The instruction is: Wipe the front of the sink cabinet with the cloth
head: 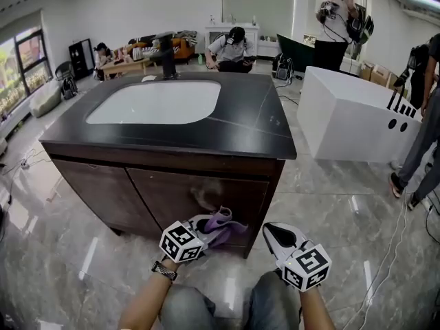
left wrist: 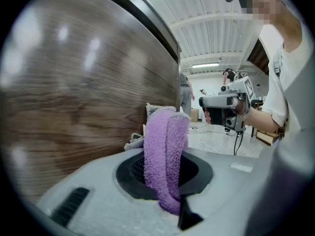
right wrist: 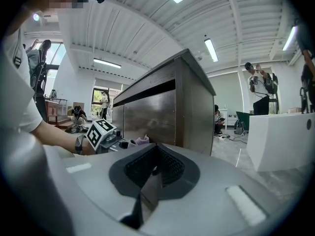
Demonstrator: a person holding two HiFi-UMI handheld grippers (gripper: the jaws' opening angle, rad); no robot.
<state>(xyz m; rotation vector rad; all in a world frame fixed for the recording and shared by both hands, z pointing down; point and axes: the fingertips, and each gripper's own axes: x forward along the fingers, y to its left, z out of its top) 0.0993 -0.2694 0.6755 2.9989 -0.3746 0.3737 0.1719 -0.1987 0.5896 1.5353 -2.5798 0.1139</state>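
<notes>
Our left hand-held gripper (head: 206,231) pinches the purple cloth (head: 225,224) at the sink cabinet door (head: 185,192); we should press flat and stroke evenly. The right hand-held gripper (head: 277,237) is pressed together, empty.

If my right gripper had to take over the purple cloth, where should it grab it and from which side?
Probably the folded bunch of cloth sticking out past the left hand-held gripper, by the cabinet door. Bring the right hand-held gripper in from the right, jaws opened first; that end hangs free and thick.
</notes>
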